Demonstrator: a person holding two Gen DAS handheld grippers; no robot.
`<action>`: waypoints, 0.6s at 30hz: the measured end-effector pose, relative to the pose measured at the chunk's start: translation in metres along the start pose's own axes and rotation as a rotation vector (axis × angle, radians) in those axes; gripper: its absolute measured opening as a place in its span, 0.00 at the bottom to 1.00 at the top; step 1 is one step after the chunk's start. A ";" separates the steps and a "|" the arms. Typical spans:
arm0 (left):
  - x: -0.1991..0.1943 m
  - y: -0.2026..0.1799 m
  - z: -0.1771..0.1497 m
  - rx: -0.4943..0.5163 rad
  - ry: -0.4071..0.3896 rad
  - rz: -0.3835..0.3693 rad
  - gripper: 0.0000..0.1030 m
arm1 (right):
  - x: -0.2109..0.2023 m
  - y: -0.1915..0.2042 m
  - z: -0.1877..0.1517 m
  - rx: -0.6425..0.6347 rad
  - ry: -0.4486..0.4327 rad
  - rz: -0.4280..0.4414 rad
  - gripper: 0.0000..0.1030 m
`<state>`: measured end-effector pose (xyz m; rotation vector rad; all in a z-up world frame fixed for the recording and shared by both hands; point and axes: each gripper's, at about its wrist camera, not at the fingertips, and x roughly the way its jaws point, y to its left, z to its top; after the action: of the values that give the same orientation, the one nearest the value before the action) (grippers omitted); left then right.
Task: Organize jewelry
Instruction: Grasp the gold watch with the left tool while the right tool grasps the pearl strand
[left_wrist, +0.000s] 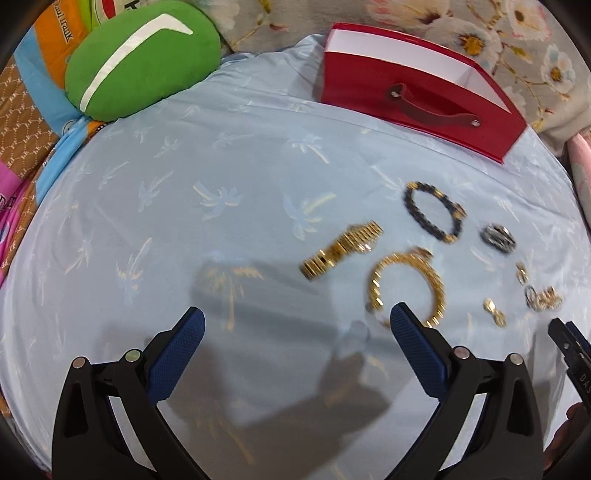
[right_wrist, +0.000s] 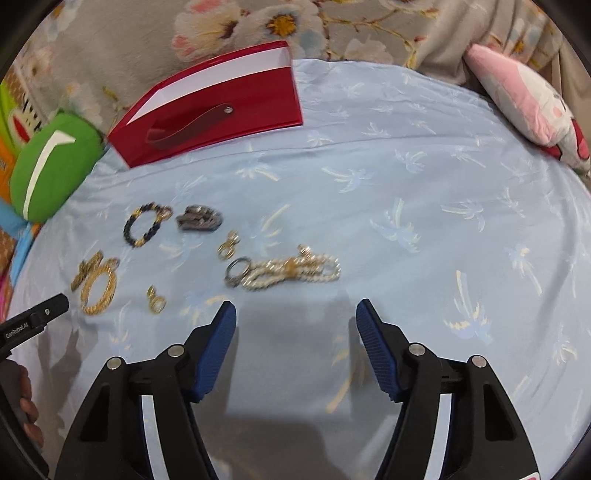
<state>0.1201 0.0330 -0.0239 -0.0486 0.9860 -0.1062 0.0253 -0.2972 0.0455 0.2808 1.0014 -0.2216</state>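
Both grippers – left gripper (left_wrist: 297, 323), right gripper (right_wrist: 295, 317) – black plastic arms, ribbed blue pads (right_wrist: 218, 350), round silver pivot screws. Right one has white strips on inner arms – white "GenRobot.AI" lettering on left's side.

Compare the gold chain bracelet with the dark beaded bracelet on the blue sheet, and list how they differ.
The gold chain bracelet is all gold links; the dark beaded bracelet is dark beads broken up by gold ones. The gold bracelet's loop looks larger than the beaded one's. The gold bracelet lies nearer the left gripper; the beaded one lies farther off, toward the red box. Both lie flat as rough loops on the blue sheet, untouched.
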 end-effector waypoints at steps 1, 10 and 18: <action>0.005 0.002 0.006 0.001 -0.002 -0.016 0.95 | 0.004 -0.003 0.003 0.010 0.002 0.007 0.63; 0.038 -0.002 0.029 0.056 -0.006 -0.018 0.95 | 0.022 0.000 0.017 -0.036 -0.028 0.040 0.54; 0.042 -0.020 0.032 0.183 -0.034 -0.036 0.79 | 0.023 0.008 0.016 -0.075 -0.037 0.052 0.44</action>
<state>0.1689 0.0087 -0.0395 0.0990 0.9381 -0.2275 0.0526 -0.2966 0.0353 0.2329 0.9626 -0.1414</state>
